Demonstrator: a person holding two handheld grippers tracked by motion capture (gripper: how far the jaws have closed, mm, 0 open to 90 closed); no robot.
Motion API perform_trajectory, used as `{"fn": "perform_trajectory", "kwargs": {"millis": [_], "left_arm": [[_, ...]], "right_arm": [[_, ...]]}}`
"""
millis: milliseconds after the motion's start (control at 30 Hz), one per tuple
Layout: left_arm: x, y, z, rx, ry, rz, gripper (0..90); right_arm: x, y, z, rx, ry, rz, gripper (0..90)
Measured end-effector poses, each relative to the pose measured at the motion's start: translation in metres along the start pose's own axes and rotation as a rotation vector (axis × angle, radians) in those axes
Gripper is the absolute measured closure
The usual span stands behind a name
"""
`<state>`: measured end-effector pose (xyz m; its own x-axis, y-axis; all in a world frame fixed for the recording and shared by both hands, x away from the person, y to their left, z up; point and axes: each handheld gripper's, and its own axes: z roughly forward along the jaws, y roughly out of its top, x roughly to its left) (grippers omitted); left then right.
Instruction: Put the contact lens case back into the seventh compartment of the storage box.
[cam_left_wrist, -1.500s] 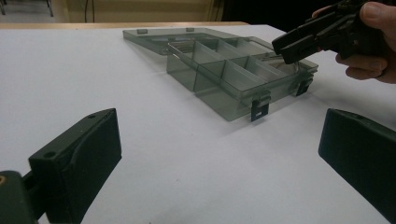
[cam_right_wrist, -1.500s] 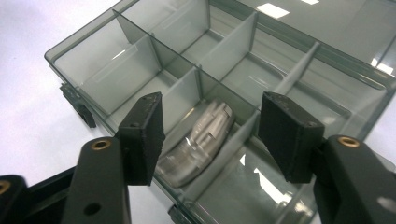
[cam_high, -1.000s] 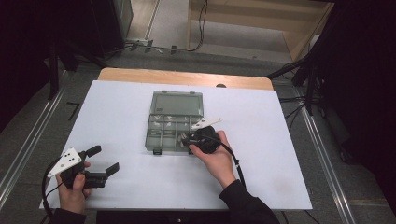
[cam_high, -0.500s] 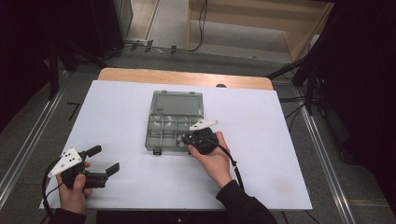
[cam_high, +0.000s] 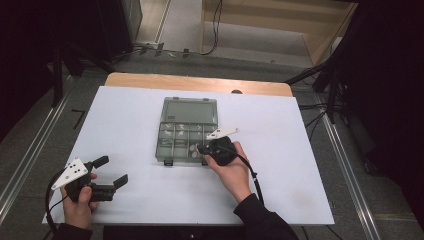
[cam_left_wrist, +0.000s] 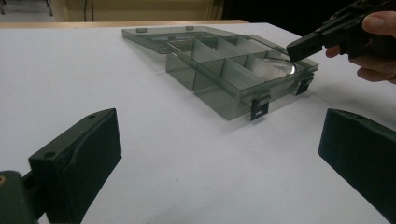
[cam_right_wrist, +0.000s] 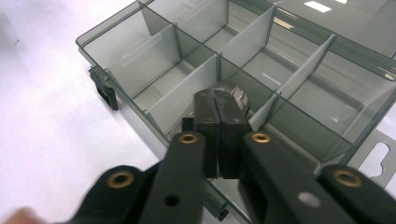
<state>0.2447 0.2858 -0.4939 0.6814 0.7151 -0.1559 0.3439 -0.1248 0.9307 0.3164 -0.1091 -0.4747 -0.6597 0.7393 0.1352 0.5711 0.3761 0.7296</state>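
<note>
A smoky clear organiser box (cam_high: 172, 150) lies open mid-table, its lid (cam_high: 190, 111) folded flat behind it. My right gripper (cam_high: 201, 149) reaches into a front compartment; in the right gripper view its jaws (cam_right_wrist: 217, 100) have just been closing and now press together, with nothing seen between them. Small metal parts (cam_right_wrist: 237, 95) lie just past the tips, partly hidden. From the left gripper view the box (cam_left_wrist: 219, 86) sits ahead, with the right gripper (cam_left_wrist: 303, 47) at its far corner. My left gripper (cam_high: 112, 170) rests open at the near left of the table, empty (cam_left_wrist: 219, 158).
The box has several divided compartments (cam_right_wrist: 154, 60), a few holding small pale parts (cam_high: 192, 148). Two dark latches (cam_left_wrist: 260, 106) hang from its front wall. A white sheet (cam_high: 300, 150) covers the table; a wooden edge (cam_high: 150, 80) runs along the back.
The right gripper's jaws have closed inside the front compartment. Both hands have stayed where they were, and the left gripper is still open.
</note>
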Motion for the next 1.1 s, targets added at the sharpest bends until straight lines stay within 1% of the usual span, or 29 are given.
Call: {"fn": "perform_trajectory", "kwargs": {"millis": [67,167,267,300,333,367,433,500,567,600,667,733,800,933,1033,1100], "left_arm": [[0.000,0.000,0.000,0.003,0.003,0.001,0.0],[-0.001,0.000,0.001,0.001,0.003,0.003,0.0],[-0.002,0.001,0.002,0.007,0.003,0.011,0.0],[-0.002,0.001,0.002,0.009,0.002,0.014,0.0],[-0.002,0.001,0.002,0.006,0.004,0.013,0.0],[-0.002,0.002,0.002,0.004,0.004,0.011,0.0],[-0.002,0.002,0.003,0.002,0.004,0.014,0.0],[-0.003,0.003,0.004,-0.001,0.004,0.009,0.0],[-0.004,0.005,0.005,0.004,0.005,0.017,0.0],[-0.006,0.005,0.007,-0.001,0.002,0.017,0.0],[-0.009,0.007,0.009,0.000,-0.005,0.024,0.0],[-0.012,0.010,0.011,0.001,-0.006,0.038,0.0],[-0.015,0.014,0.012,-0.001,-0.007,0.051,0.0],[-0.021,0.020,0.015,0.001,-0.019,0.068,0.0],[-0.024,0.024,0.018,0.000,-0.019,0.080,0.0],[-0.025,0.027,0.020,0.001,-0.021,0.084,0.0]], "right_arm": [[-0.001,-0.001,0.000,-0.003,0.009,0.002,88.0],[-0.002,-0.003,0.001,0.010,0.015,0.008,88.1],[-0.004,-0.004,0.001,0.014,0.024,0.016,88.1],[-0.004,-0.004,0.001,0.015,0.024,0.013,87.9],[-0.004,-0.005,0.001,0.009,0.019,-0.001,86.6],[-0.003,-0.005,0.001,0.001,0.026,-0.014,84.3],[-0.004,-0.007,-0.001,-0.029,0.041,0.000,80.2],[-0.005,-0.006,-0.005,-0.063,0.045,0.006,76.3],[-0.007,-0.005,-0.009,-0.080,0.048,0.010,71.3],[-0.009,-0.004,-0.010,-0.087,0.047,0.011,68.1],[-0.012,-0.004,-0.012,-0.103,0.041,0.018,60.8],[-0.014,-0.005,-0.014,-0.114,0.047,0.030,53.4],[-0.016,-0.005,-0.015,-0.122,0.048,0.031,44.9],[-0.019,-0.005,-0.019,-0.142,0.052,0.034,32.7],[-0.021,-0.005,-0.021,-0.151,0.051,0.033,24.4],[-0.022,-0.005,-0.024,-0.162,0.051,0.035,17.1]]}}
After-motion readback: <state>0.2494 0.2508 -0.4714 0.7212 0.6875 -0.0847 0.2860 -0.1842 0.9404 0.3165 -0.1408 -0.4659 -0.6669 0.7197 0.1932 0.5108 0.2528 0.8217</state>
